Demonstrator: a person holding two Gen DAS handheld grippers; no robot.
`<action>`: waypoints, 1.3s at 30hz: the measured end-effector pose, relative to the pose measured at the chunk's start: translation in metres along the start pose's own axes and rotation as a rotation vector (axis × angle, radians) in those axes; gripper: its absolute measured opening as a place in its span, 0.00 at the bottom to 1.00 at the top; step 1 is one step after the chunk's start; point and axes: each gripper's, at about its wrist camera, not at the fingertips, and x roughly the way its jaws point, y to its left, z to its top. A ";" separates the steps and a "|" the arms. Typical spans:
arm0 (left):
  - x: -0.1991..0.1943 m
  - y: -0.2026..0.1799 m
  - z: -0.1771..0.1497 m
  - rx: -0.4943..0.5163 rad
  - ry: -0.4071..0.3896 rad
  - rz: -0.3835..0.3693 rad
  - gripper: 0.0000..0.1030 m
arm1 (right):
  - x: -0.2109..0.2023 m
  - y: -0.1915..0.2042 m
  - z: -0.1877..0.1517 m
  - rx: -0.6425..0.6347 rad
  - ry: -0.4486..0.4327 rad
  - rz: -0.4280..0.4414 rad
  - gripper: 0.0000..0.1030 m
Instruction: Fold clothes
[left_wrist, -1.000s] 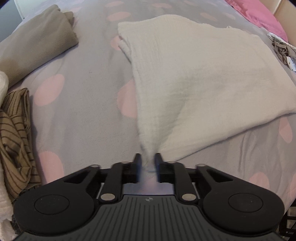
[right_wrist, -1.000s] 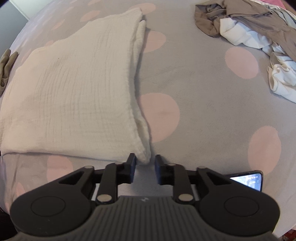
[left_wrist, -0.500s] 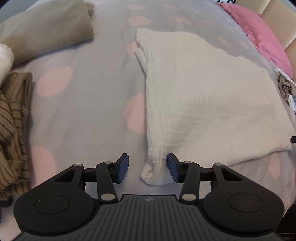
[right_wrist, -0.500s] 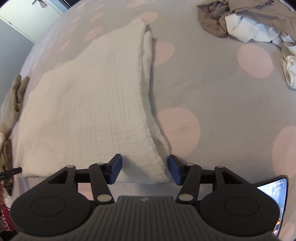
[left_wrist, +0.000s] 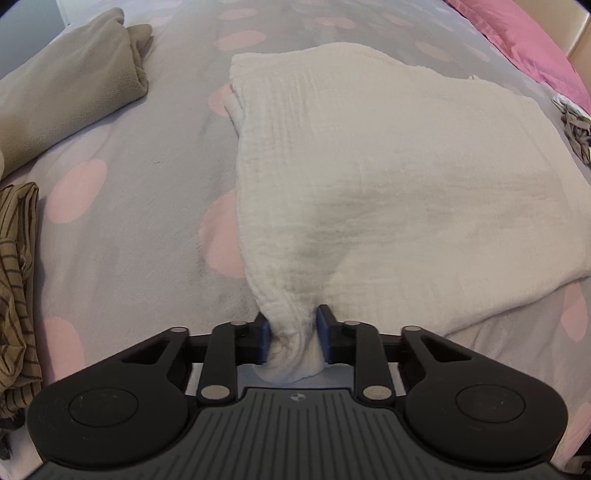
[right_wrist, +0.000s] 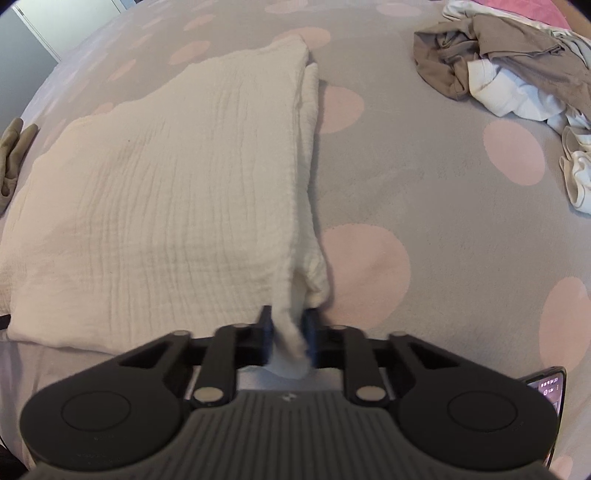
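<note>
Cream crinkled muslin cloth (left_wrist: 388, 155) lay already folded at least once into a thick rectangle on the grey, pink-spotted bedspread (left_wrist: 122, 221); by my reading another fold was just starting. At its near left corner, the left gripper (left_wrist: 291, 336) was closing, pads pinching bunched fabric. At the near right corner the right gripper (right_wrist: 288, 336) was closing likewise. A crumpled clothes pile (right_wrist: 509, 74) beyond looked unfolded.

Cream crinkled cloth (left_wrist: 388, 177) on grey bedspread (left_wrist: 140, 221) with pink dots.
</note>
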 end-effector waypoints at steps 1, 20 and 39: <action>-0.002 0.000 0.000 -0.011 -0.001 0.000 0.10 | -0.004 0.000 0.000 0.005 -0.007 0.003 0.10; -0.124 0.009 0.007 0.030 -0.020 -0.018 0.06 | -0.098 0.012 -0.010 0.031 0.019 0.057 0.08; -0.107 0.026 -0.069 0.075 0.134 0.038 0.08 | -0.074 0.015 -0.061 -0.110 0.176 -0.081 0.15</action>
